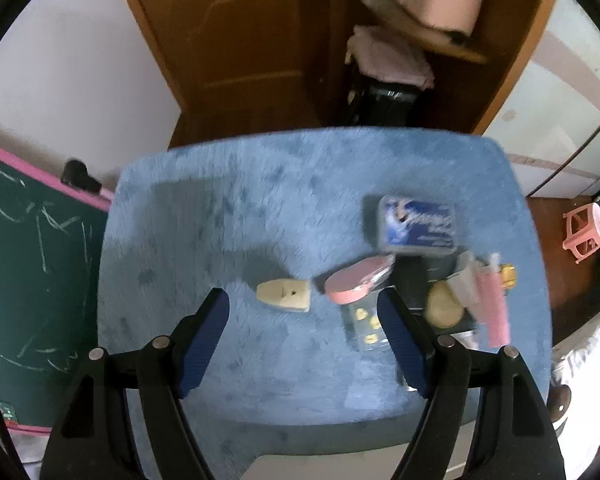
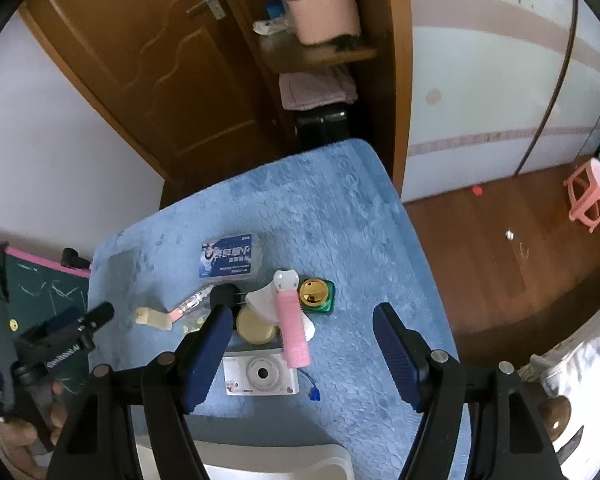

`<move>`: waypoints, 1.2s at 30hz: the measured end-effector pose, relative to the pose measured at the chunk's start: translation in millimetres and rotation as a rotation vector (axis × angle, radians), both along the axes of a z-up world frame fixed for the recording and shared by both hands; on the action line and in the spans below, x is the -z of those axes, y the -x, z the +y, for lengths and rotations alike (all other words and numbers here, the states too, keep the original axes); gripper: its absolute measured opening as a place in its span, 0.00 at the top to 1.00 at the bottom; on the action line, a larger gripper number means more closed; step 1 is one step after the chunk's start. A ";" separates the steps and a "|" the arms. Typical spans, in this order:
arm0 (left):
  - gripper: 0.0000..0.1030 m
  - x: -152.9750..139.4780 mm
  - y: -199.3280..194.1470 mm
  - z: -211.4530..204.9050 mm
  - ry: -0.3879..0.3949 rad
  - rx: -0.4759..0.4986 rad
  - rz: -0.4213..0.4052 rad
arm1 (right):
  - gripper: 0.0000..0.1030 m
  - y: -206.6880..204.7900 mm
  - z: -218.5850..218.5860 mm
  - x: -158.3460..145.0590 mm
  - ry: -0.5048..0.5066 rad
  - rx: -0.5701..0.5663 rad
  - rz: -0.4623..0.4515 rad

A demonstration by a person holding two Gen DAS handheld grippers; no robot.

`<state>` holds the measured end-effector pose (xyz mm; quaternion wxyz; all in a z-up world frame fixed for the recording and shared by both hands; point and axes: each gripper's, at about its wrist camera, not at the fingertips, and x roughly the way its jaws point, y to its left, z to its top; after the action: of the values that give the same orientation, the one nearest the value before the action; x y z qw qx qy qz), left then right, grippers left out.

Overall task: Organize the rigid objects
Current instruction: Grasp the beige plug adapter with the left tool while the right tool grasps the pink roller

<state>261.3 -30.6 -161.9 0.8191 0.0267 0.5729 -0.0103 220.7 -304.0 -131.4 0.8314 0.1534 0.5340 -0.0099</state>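
Note:
A blue-covered table [image 1: 260, 208] carries a cluster of small items. In the left wrist view my left gripper [image 1: 301, 298] hangs open above a cream plug-shaped piece [image 1: 284, 295], with a pink oval case [image 1: 358, 285] just right of it. A blue printed box [image 1: 416, 225] lies behind. In the right wrist view my right gripper [image 2: 303, 312] is open over a pink tube [image 2: 294, 330], a round cream tin [image 2: 256, 326], a white toy camera [image 2: 262, 374] and a green jar with a gold lid [image 2: 316, 294]. Neither gripper holds anything.
A white bin rim [image 2: 276, 460] sits at the table's near edge. In the right wrist view the left gripper [image 2: 84, 320] and the hand [image 2: 32, 420] holding it appear at the left. A chalkboard [image 1: 28, 264] stands left, a pink stool [image 2: 590, 196] on the floor right.

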 end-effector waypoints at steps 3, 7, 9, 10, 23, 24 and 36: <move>0.23 19.9 -7.5 8.1 -0.003 -0.009 0.048 | 0.29 -7.6 -2.7 11.8 -0.014 -0.002 0.033; 0.23 46.2 -17.7 17.8 -0.029 -0.009 0.104 | 0.29 -18.2 -5.7 29.5 -0.043 0.004 0.084; 0.23 56.8 -21.2 21.4 -0.033 -0.010 0.126 | 0.29 -23.1 -5.3 40.0 -0.057 0.002 0.111; 0.23 62.1 -23.0 23.3 -0.031 -0.009 0.140 | 0.29 -25.1 -3.8 45.3 -0.063 -0.004 0.125; 0.23 94.8 -44.4 34.9 0.023 -0.042 0.228 | 0.42 -47.7 25.7 118.4 -0.079 -0.044 0.309; 0.23 96.5 -45.0 34.4 0.023 -0.042 0.231 | 0.44 -48.2 26.6 121.9 -0.080 -0.044 0.318; 0.46 109.3 -45.9 33.2 0.082 -0.069 0.220 | 0.76 -48.0 37.0 144.1 -0.092 -0.069 0.359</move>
<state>307.1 2.6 -271.2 0.7516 -0.0278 0.6589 -0.0086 268.7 -267.1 -275.4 0.7147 0.1684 0.6786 0.0158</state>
